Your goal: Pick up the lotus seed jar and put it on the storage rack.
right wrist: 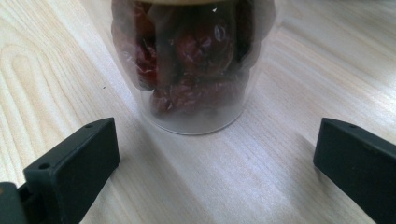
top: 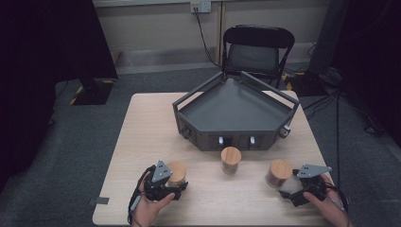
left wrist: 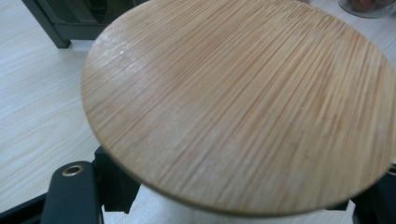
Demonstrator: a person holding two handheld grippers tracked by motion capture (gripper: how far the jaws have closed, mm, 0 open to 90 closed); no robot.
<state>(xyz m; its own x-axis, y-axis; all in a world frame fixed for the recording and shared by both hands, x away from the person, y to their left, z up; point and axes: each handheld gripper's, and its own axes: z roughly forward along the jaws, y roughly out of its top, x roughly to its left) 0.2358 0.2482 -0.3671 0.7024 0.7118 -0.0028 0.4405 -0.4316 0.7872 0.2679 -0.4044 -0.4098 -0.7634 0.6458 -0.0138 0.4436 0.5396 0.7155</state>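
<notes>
Gripping left jar [top: 177, 173], lower left, left gripper [top: 166, 188] is clamped round it. Right gripper [top: 297, 193] gapes wide before right jar [top: 279, 173], lower right. Tray [top: 235, 115] unloaded; middle jar [top: 231, 160] untouched.

A light wood-grain surface [top: 142, 142] stands on a dark grey carpeted floor [top: 90, 142]. Beyond the tongs, across the surface, a black folding chair [top: 257, 49] faces it. Behind the chair runs a pale wall [top: 156, 26] with a socket [top: 200, 6] and a black cable [top: 204, 33] hanging from it. Dark curtains [top: 47, 38] close both far sides, and cables [top: 340, 94] trail over the floor.
</notes>
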